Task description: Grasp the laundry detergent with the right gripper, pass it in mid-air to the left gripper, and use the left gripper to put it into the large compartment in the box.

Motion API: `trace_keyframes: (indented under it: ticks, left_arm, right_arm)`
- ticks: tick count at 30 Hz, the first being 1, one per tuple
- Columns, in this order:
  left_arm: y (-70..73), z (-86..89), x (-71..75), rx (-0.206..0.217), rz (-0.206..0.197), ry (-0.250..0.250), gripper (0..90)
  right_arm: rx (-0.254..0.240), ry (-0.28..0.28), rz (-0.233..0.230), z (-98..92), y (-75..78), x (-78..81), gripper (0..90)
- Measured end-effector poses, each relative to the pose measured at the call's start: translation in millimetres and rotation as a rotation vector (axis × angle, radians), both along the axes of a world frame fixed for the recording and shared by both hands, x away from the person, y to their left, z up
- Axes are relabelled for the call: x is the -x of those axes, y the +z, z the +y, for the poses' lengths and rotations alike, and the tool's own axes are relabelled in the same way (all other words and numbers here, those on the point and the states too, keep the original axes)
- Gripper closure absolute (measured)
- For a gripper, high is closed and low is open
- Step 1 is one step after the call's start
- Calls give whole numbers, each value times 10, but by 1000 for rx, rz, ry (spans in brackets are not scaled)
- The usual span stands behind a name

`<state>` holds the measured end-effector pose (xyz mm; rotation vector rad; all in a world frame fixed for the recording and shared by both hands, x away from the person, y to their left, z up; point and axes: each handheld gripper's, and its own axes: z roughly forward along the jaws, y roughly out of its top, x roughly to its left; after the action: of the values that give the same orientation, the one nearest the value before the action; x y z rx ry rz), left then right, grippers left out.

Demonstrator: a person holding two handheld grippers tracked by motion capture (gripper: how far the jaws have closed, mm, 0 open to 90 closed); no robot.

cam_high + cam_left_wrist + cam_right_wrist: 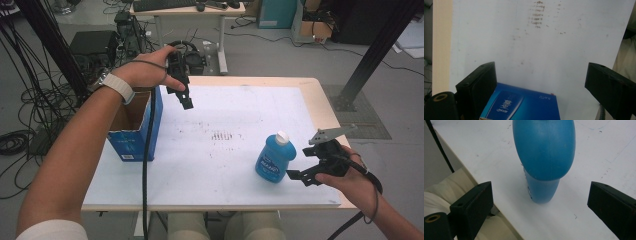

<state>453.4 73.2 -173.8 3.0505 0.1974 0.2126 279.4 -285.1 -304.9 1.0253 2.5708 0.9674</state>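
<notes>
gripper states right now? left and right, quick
Left gripper: open, empty, held above the blue box.
Right gripper: open, empty, jaws apart beside the blue bottle, not touching it.

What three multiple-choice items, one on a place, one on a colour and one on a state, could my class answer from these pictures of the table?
1. Where does the open box stand? A far-right corner; B left edge of the table; C the floor.
2. What colour is the bottle? A blue; B red; C green.
3. How is the right gripper? A shut on the bottle; B shut, empty; C open.

Key: B, the box sits at the left edge; A, its body is blue, its cap white; C, the jaws stand apart beside the bottle, not touching.
</notes>
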Motion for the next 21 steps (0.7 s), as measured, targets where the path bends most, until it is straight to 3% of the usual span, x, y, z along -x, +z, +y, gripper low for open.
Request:
trace_keyframes:
  ticks: [21]
  left_arm:
    - [-4,-11,-2,-2,1,2,109]
  right_arm:
    - [-8,-10,-44,-51,-75,0,62]
